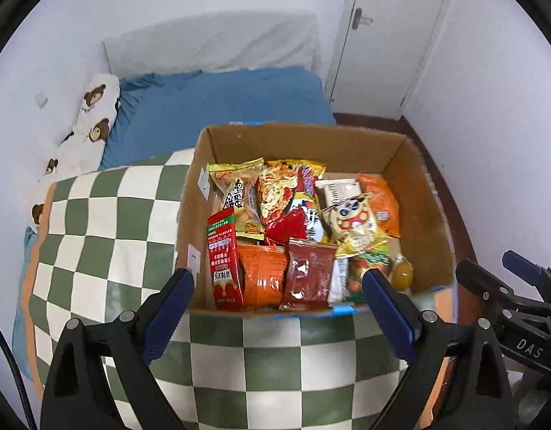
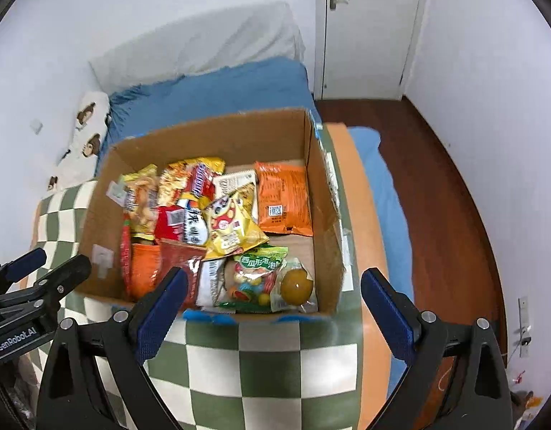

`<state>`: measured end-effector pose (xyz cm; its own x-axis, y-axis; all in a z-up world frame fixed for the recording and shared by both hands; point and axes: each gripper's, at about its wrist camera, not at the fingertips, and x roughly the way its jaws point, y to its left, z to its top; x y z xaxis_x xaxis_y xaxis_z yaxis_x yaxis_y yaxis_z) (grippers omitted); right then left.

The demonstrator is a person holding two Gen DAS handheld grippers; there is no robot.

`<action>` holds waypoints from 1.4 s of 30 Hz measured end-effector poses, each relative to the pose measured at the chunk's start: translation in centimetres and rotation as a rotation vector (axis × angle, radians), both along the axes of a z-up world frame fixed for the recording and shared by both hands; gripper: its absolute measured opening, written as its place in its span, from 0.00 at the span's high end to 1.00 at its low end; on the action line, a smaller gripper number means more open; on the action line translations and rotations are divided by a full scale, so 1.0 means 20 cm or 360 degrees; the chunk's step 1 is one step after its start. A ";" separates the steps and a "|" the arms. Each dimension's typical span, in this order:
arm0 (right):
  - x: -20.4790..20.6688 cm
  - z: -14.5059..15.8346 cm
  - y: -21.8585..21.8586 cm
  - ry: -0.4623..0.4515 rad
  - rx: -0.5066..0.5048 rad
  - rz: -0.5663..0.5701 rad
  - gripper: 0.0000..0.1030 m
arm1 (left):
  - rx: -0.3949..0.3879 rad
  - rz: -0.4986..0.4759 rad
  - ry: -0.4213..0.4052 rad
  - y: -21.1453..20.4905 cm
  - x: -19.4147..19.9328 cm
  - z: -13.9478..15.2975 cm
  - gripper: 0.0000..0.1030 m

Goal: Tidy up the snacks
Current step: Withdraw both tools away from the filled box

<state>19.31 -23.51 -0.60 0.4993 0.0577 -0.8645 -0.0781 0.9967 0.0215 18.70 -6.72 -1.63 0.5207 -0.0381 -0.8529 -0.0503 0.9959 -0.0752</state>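
An open cardboard box (image 1: 400,165) (image 2: 221,136) sits on a green-and-white checkered blanket (image 1: 107,222) (image 2: 257,365) on a bed. It holds several snack packets: a red carton (image 1: 223,261), an orange packet (image 1: 262,274), a dark red packet (image 1: 307,272), a yellow panda bag (image 1: 357,225) (image 2: 232,225), an orange packet at the back right (image 2: 282,197), a green candy bag (image 2: 257,279) and a wrapped egg (image 2: 297,286). My left gripper (image 1: 279,286) is open and empty at the box's near edge. My right gripper (image 2: 275,283) is open and empty there too.
A blue sheet (image 1: 221,100) covers the bed behind the box, with a bear-print pillow (image 1: 92,114) at the left wall. A white door (image 2: 365,28) and dark wooden floor (image 2: 436,179) lie to the right. Each gripper shows in the other's view.
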 end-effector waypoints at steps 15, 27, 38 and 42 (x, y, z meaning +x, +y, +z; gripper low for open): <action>-0.67 0.51 -0.02 -0.0339 0.0055 0.0084 0.02 | 0.0043 0.0002 -0.0281 -0.04 -0.55 0.41 0.07; -0.98 0.80 -0.05 -0.0532 0.0049 0.0113 0.01 | 0.0051 -0.0004 -0.0461 -0.09 -0.80 0.63 0.00; -1.04 0.83 -0.05 -0.0548 0.0052 0.0130 0.01 | 0.0084 0.0006 -0.0467 -0.10 -0.85 0.65 0.00; -0.99 0.77 -0.06 -0.0523 0.0032 0.0101 0.01 | 0.0109 0.0029 -0.0446 -0.10 -0.79 0.61 0.00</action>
